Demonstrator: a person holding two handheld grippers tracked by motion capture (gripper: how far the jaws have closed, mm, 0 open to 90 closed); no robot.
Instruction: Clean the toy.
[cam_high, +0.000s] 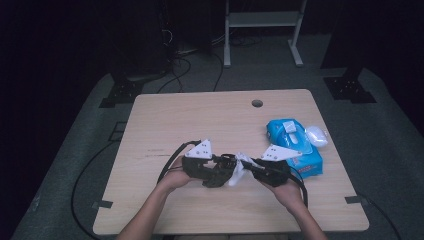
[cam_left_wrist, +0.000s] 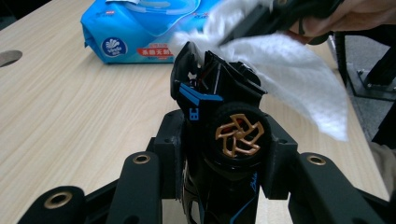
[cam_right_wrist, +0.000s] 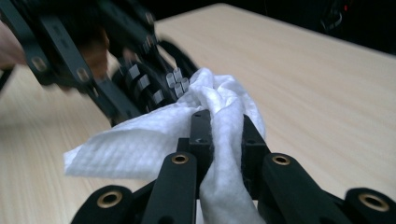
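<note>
The toy car (cam_left_wrist: 224, 126) is clamped nose-out in the left tongs (cam_left_wrist: 224, 154), its far end met by the wipe (cam_right_wrist: 219, 121) pinched in the right tongs (cam_right_wrist: 222, 140).

- The right gripper (cam_right_wrist: 223, 140) has its two black jaws closed on a bunched white wipe (cam_right_wrist: 140, 144).
- The wipe's forward end presses against a black toy car (cam_right_wrist: 144, 79), which is blurred.
- The left gripper (cam_right_wrist: 70, 60) holds that car at upper left.
- A light wooden table (cam_right_wrist: 317, 93) lies underneath.
</note>
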